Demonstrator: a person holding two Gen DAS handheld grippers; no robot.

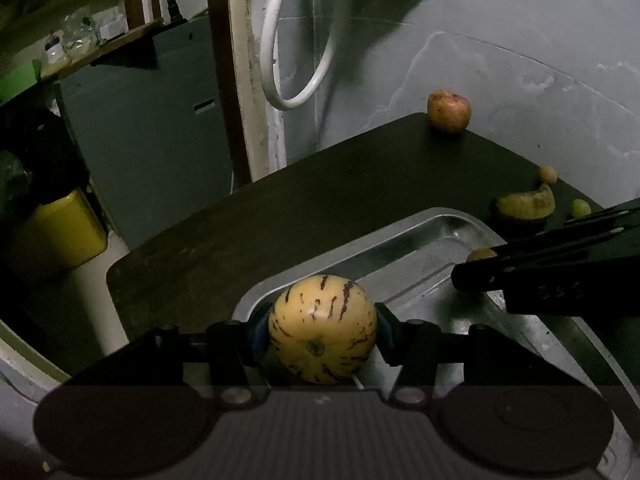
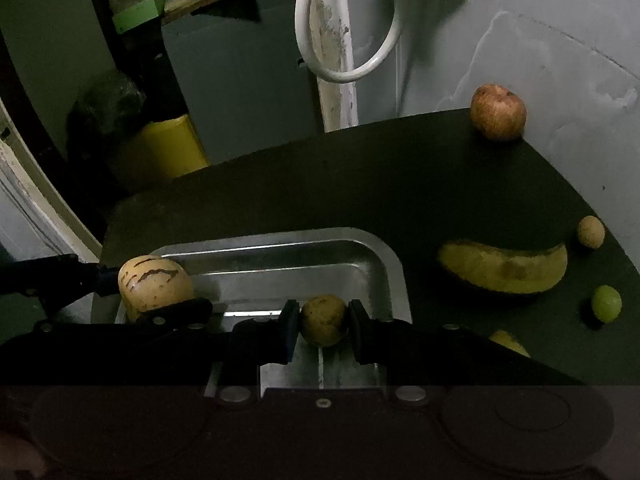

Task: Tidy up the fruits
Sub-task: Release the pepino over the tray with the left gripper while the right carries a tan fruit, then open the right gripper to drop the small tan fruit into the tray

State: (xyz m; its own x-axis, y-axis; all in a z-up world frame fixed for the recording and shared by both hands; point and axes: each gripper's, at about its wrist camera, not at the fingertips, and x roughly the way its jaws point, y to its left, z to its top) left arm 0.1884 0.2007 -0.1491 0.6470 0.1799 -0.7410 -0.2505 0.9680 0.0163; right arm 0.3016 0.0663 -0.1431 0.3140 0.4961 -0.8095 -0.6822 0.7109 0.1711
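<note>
Both fruits carried over the metal tray (image 2: 394, 264), placing step in hand: left gripper (image 1: 322, 330) pinching the striped pepino melon (image 1: 322, 328) above its near-left corner, right gripper (image 2: 324, 322) pinching a small yellow-brown fruit (image 2: 324, 320) over its middle; next, lower and release both, then fetch the banana (image 2: 504, 272) and apple (image 2: 498, 112) from the dark table (image 2: 280, 184).

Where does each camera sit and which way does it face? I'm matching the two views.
Left wrist: on the left gripper, looking down past the striped melon it clamps over the metal tray; the right gripper enters from the right.
Right wrist: on the right gripper, clamping a small round fruit over the tray.
Shared: tray, melon, apple, banana.
</note>
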